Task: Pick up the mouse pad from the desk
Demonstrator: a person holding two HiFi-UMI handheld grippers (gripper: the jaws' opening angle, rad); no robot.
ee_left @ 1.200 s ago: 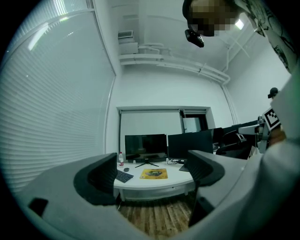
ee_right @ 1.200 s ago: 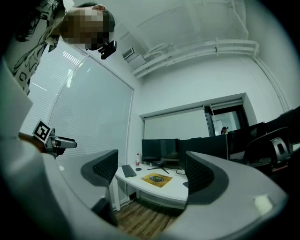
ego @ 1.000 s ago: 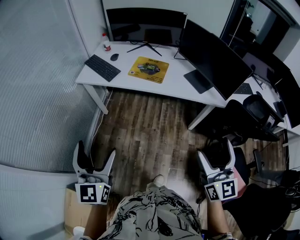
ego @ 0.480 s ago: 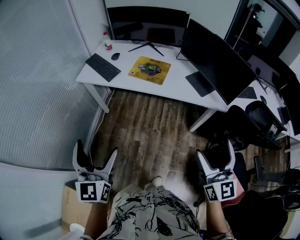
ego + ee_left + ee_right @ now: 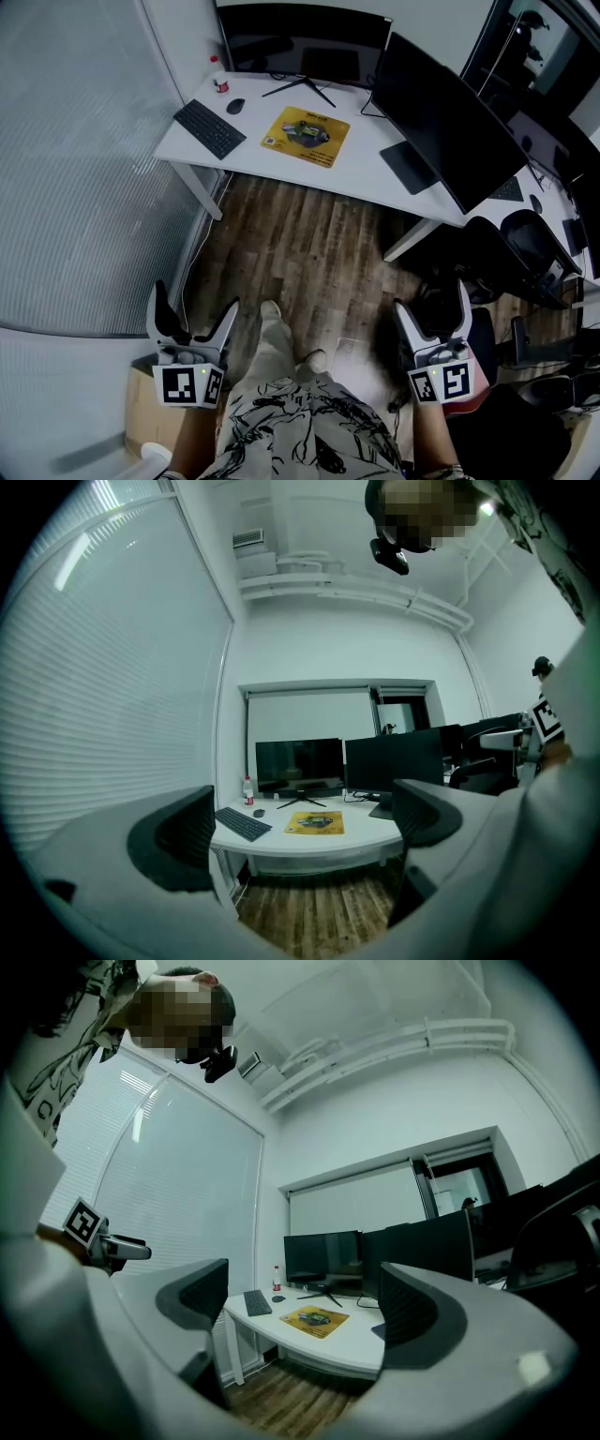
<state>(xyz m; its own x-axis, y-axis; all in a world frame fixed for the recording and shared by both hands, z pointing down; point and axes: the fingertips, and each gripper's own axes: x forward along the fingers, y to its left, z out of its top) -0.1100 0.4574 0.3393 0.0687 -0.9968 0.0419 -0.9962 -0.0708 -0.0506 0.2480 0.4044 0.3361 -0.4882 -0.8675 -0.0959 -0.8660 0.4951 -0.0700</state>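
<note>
A white desk point(image 5: 375, 178) stands across a stretch of wood floor point(image 5: 309, 244) from a person holding two grippers low and level, both pointed toward it. Two dark monitors sit on it, one point(image 5: 300, 42) along the back edge and one point(image 5: 441, 112) angled toward the right end.

The left gripper point(image 5: 195, 302) has just been opening its jaws; they stand wide with nothing between them but the far-off desk. The right gripper point(image 5: 431, 298) is likewise spread and empty.

A black keyboard point(image 5: 209, 128) lies near the left end of the desk.

The mouse pad point(image 5: 306, 135) lies flat just right of the keyboard, close to the front edge and before the back monitor's stand, well apart from both tools and straight ahead of them. In the head view it falls roughly midway between the two grippers, so neither hand looks clearly nearer; the left gripper view frames it centrally between that tool's jaws point(image 5: 314, 824), the right gripper view a little left of centre point(image 5: 317, 1320). Its long side appears to run roughly along the front edge, slightly skewed.

The pad is a thin yellow rectangle with a dark printed picture at its middle, and nothing rests on it. A small dark mouse point(image 5: 235, 106) sits behind the keyboard, apart from the pad.
</note>
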